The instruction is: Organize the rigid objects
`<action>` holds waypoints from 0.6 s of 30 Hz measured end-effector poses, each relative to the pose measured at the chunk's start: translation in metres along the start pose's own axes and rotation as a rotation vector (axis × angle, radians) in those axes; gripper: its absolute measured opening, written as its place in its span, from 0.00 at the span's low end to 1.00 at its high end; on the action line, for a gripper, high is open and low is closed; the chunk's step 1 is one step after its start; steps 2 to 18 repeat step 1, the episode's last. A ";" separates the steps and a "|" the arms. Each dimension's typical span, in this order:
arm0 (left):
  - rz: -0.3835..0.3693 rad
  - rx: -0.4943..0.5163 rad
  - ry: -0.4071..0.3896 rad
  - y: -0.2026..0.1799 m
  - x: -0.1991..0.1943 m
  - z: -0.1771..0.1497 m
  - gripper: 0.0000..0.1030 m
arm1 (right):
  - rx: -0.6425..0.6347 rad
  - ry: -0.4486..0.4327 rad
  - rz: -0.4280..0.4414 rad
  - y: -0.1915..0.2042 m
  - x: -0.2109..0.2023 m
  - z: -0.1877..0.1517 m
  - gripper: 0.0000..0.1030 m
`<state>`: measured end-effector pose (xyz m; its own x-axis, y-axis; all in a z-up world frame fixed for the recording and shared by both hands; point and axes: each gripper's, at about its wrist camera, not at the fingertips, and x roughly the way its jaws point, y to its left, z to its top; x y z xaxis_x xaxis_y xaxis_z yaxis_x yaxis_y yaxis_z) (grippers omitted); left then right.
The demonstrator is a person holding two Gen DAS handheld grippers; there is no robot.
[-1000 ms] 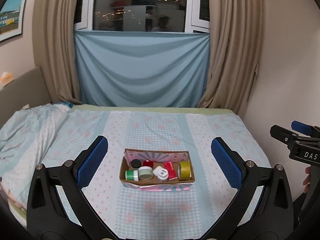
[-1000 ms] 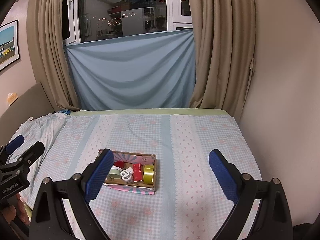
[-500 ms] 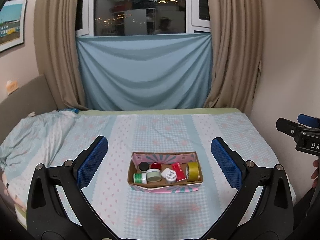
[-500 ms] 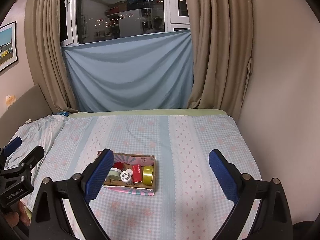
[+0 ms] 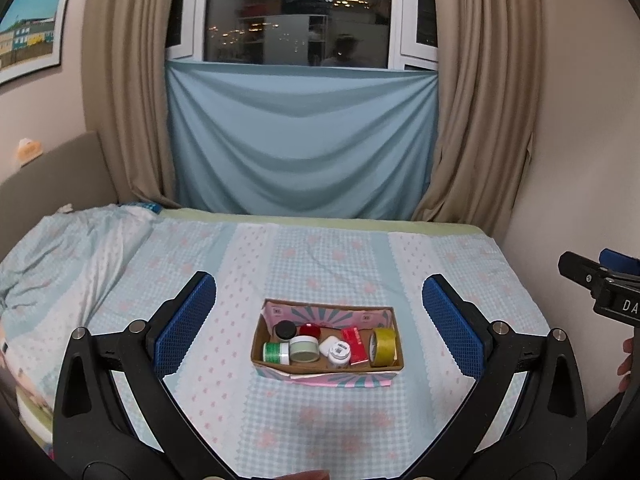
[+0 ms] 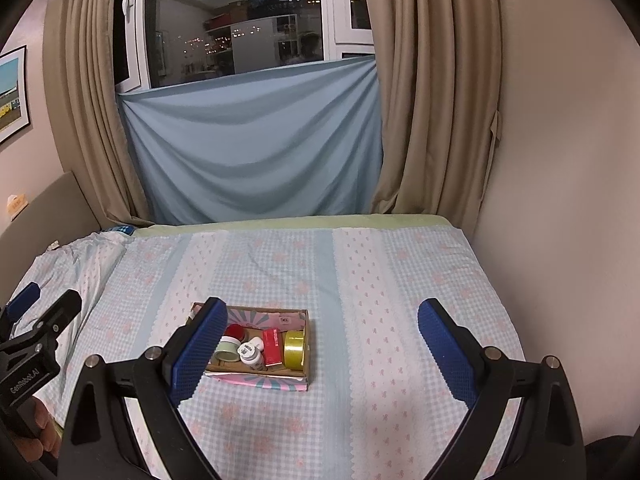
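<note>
A shallow cardboard box (image 5: 276, 365) with pink lining sits on the bed; it also shows in the right wrist view (image 6: 298, 376). In it lie a yellow tape roll (image 5: 383, 346), a red box (image 5: 354, 345), a white bottle (image 5: 338, 354), a pale green tape roll (image 5: 305, 349), a green jar (image 5: 275, 352), a black cap (image 5: 285, 329) and a red lid (image 5: 310, 330). My left gripper (image 5: 319, 320) is open and empty, well short of the box. My right gripper (image 6: 320, 344) is open and empty, also short of the box; its left finger (image 6: 197, 350) hides the box's left end.
The bed carries a blue checked sheet (image 5: 328, 264) with a rumpled quilt (image 5: 60, 256) at the left. A wall (image 6: 560, 200) runs along the bed's right side. Curtains and a blue cloth (image 5: 300, 140) hang behind. Each view shows the other gripper at its edge (image 5: 600, 288).
Both grippers have tilted up and drawn back a little, so the box sits lower and more central in the left view. The jaws have stayed open.
</note>
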<state>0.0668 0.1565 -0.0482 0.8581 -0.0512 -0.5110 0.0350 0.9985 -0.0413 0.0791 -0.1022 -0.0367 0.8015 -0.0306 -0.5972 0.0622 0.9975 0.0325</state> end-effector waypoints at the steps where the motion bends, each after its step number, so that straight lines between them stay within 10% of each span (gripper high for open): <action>1: -0.001 0.000 0.010 0.001 0.003 0.000 1.00 | 0.001 0.004 -0.002 0.001 0.001 0.000 0.92; 18: -0.001 0.000 0.010 0.001 0.003 0.000 1.00 | 0.001 0.004 -0.002 0.001 0.001 0.000 0.92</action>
